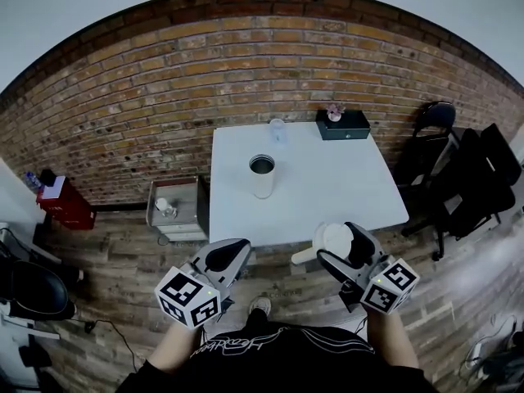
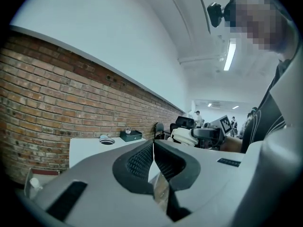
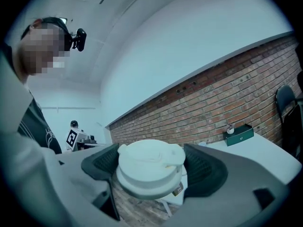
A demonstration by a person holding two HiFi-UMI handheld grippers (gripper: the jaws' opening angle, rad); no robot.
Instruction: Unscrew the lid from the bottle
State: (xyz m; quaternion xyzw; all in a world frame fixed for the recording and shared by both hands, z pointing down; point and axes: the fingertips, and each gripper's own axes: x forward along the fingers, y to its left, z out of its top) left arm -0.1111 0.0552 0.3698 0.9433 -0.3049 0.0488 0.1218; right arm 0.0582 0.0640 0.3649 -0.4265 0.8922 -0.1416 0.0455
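One lid (image 3: 150, 167) clamped, by table (image 1: 327, 188) edge

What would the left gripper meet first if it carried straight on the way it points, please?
Most likely the near edge of the white table, ahead of the left gripper and its shut fingers; depth is uncertain.

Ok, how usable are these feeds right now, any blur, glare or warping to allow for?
Head view: strong fisheye, the brick wall bows into an arc, yet the open bottle on the table reads sharp. Left gripper view: the ceiling light is bright but washes nothing out. Right gripper view: the lid fills the centre, slightly soft up close, with dark corners.
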